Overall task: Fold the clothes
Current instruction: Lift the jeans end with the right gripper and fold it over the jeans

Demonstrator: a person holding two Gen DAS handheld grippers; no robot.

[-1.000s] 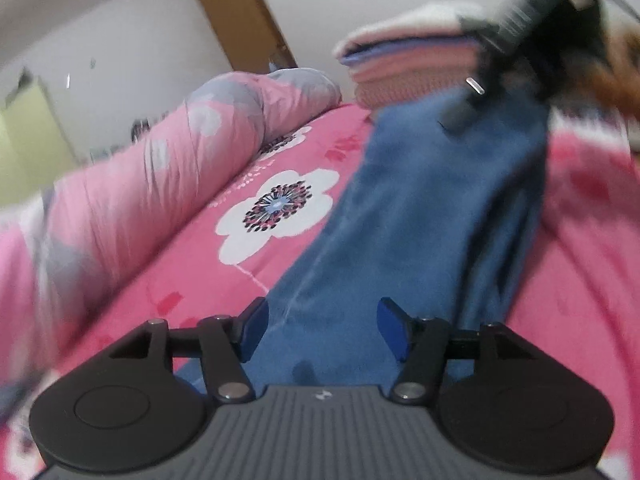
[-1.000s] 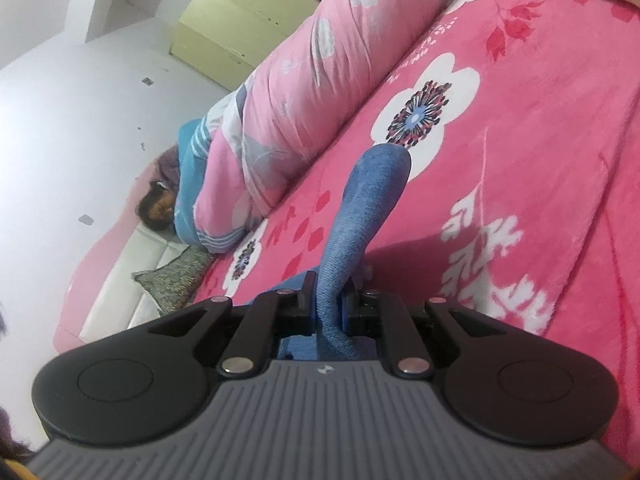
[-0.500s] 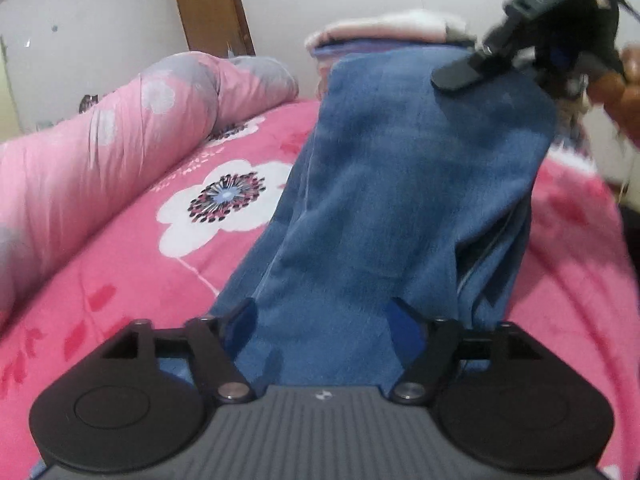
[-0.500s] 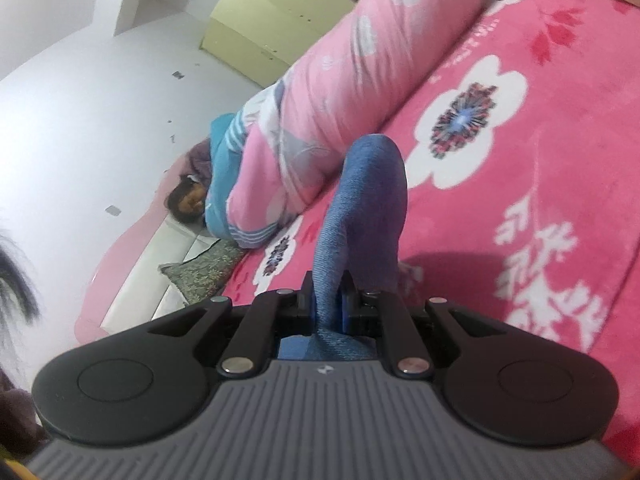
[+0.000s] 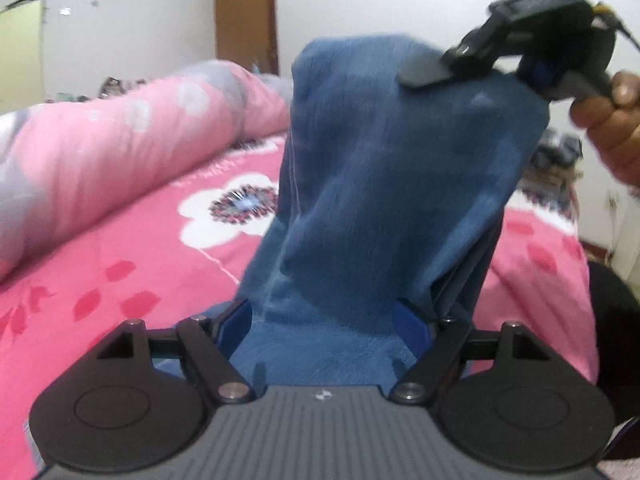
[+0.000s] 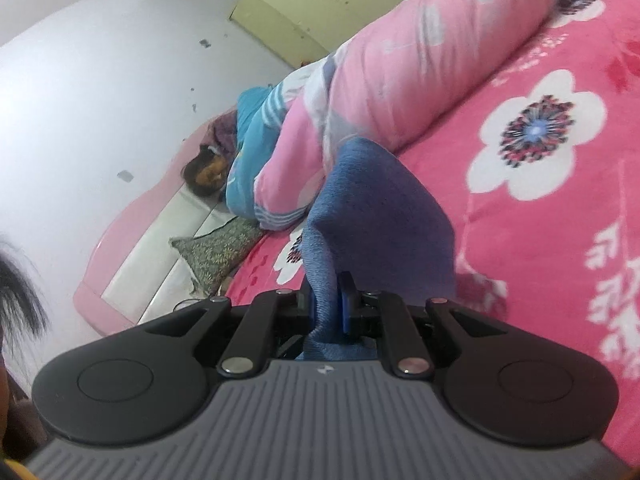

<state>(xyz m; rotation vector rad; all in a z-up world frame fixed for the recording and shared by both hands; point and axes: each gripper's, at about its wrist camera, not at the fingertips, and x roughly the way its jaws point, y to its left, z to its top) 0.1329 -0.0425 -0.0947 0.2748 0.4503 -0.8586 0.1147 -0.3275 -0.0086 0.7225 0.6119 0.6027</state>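
Observation:
A blue denim-like garment (image 5: pixel 380 184) rises from the pink bed as a tall draped sheet. My left gripper (image 5: pixel 324 324) stands open and low, with the garment's lower part lying between its blue pads (image 5: pixel 412 328); the pads do not pinch it. High at the upper right, a hand (image 5: pixel 612 128) holds my right gripper (image 5: pixel 520 68), which is shut on the garment's top corner. In the right wrist view, the right gripper (image 6: pixel 326 308) clamps a bunched fold of the blue garment (image 6: pixel 380 208), which arches forward over the bed.
A pink flowered bedspread (image 5: pixel 140 272) covers the bed. A long rolled pink quilt (image 5: pixel 120 136) lies along its far side. A person in a blue striped top (image 6: pixel 256 136) lies by the headboard, beside a patterned cushion (image 6: pixel 216 248). A wooden door (image 5: pixel 244 12) stands behind.
The right gripper has lifted the garment's corner higher, so the cloth now stands tall and hides the folded stack behind it. The left jaws have widened around the lower cloth.

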